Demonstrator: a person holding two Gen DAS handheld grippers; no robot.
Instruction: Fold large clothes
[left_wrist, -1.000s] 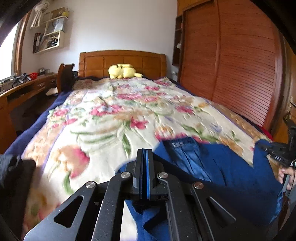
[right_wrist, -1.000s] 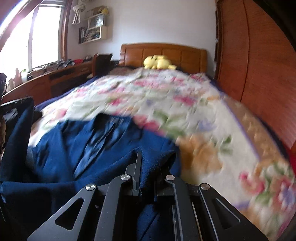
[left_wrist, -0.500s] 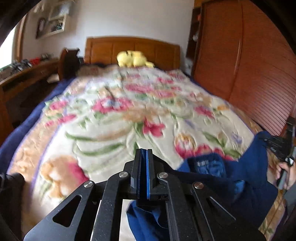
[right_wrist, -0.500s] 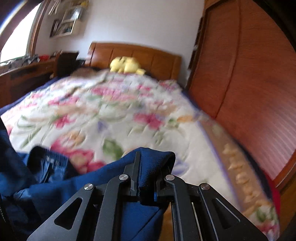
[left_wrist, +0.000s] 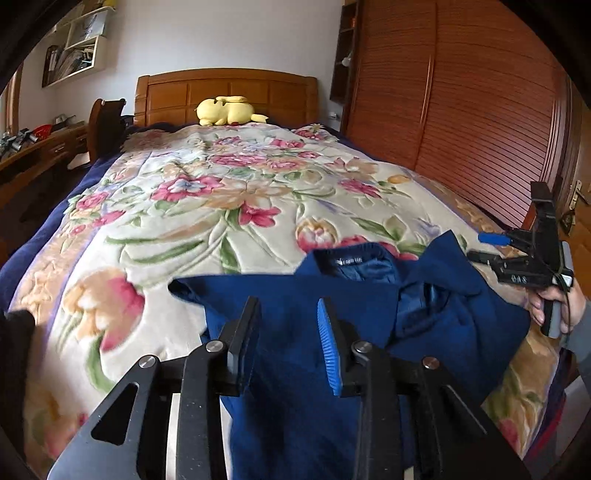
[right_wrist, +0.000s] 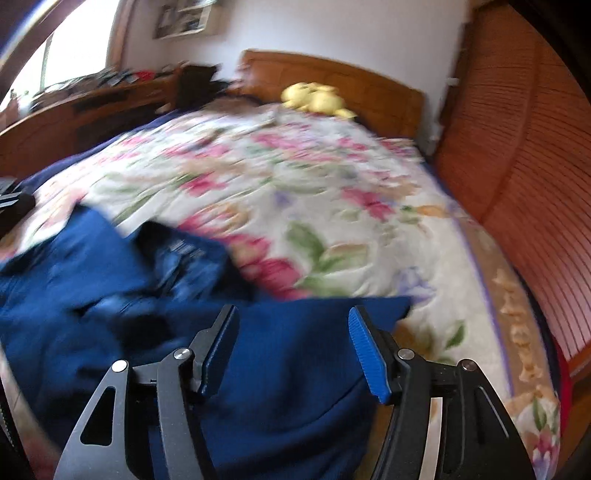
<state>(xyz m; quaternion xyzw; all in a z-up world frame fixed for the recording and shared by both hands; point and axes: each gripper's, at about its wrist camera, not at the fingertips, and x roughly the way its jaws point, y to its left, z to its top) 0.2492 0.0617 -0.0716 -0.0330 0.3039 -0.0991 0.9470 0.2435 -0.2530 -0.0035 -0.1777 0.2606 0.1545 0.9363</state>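
We hold both the left gripper (left_wrist: 289, 323) and the right gripper (right_wrist: 291, 332) with jaws released. The navy jacket (left_wrist: 369, 317) lies crumpled on the floral bedspread (left_wrist: 221, 206), directly beneath and ahead of both jaws.

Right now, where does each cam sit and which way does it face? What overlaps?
Left wrist: on the left gripper, low at the bed's foot, facing the headboard; shows its open fingers, plus the right gripper and hand.
Right wrist: on the right gripper, same end, tilted, blurred; shows its open fingers only.
Shared: blue garment, floral blanket, yellow plush, wardrobe.
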